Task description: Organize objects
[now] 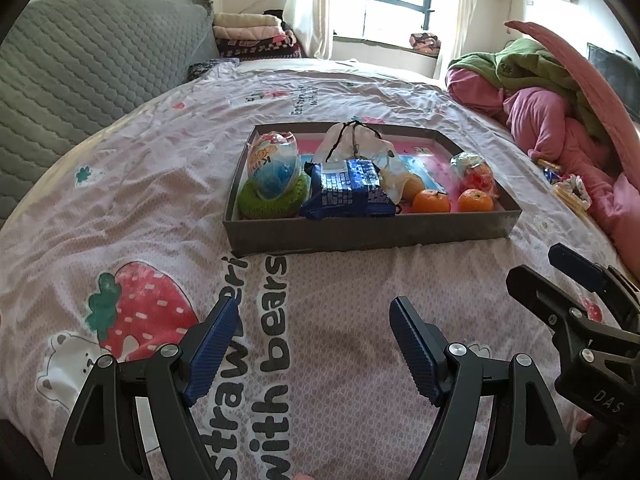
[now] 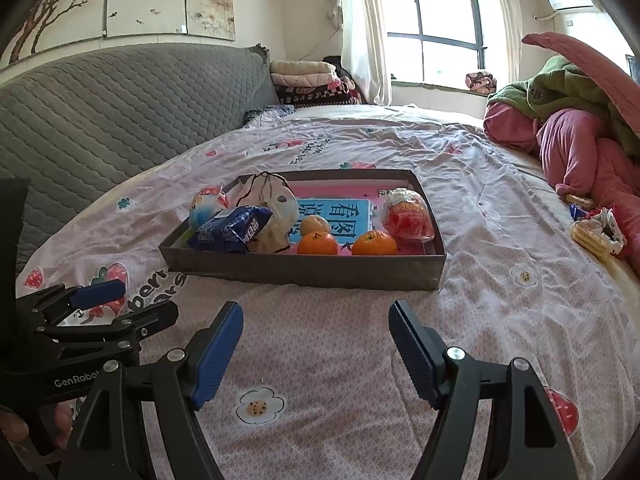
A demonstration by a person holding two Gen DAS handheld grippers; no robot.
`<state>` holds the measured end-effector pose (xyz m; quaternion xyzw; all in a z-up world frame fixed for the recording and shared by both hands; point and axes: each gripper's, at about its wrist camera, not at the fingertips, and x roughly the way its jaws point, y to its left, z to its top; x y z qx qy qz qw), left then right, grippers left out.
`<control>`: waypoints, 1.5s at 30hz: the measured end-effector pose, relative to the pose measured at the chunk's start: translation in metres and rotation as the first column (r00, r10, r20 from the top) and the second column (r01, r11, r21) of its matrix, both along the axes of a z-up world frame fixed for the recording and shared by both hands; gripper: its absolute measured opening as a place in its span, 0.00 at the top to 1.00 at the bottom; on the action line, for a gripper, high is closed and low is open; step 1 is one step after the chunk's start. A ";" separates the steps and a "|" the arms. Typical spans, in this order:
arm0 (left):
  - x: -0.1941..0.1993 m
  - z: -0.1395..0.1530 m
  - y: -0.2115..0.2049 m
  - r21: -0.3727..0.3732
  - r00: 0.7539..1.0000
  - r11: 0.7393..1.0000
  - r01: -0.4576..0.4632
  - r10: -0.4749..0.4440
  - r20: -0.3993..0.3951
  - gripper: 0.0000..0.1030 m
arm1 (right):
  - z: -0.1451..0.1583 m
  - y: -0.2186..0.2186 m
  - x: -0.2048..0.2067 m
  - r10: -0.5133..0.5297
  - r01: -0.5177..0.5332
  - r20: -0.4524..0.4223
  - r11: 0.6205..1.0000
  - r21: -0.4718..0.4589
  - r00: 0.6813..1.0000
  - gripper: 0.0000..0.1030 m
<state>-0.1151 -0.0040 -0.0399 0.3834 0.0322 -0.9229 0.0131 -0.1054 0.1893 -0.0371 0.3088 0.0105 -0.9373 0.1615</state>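
Observation:
A grey shallow box (image 1: 360,232) (image 2: 304,270) lies on the bed. It holds a blue snack pack (image 1: 346,190) (image 2: 230,228), two oranges (image 1: 431,202) (image 2: 318,244), a white drawstring pouch (image 1: 356,140) (image 2: 272,200), a green knitted ring (image 1: 268,200) and two wrapped toy eggs (image 1: 274,168) (image 2: 408,214). My left gripper (image 1: 314,344) is open and empty, near the box's front wall. My right gripper (image 2: 316,346) is open and empty, also in front of the box. Each gripper shows at the edge of the other's view.
A scrunchie and biscuit packets (image 2: 596,232) lie at the right by a heap of pink and green clothes (image 2: 580,120). A grey quilted headboard (image 2: 120,112) stands at the left. Folded blankets (image 2: 312,80) sit at the far end.

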 end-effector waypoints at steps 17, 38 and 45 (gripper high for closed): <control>0.008 -0.005 0.000 -0.018 0.999 1.000 0.008 -0.009 -0.034 0.23 | -0.012 0.005 0.005 -0.023 0.023 0.004 1.000 -0.016 1.000 0.27; 0.002 -0.018 -0.004 -0.030 1.000 0.999 -0.014 0.014 -0.003 0.23 | -0.024 0.006 0.001 -0.033 0.033 0.058 0.999 -0.013 0.998 0.27; 0.003 -0.019 -0.003 -0.062 0.999 0.998 -0.023 0.022 -0.029 0.23 | -0.028 0.007 -0.001 -0.032 0.033 0.071 0.999 -0.010 0.997 0.27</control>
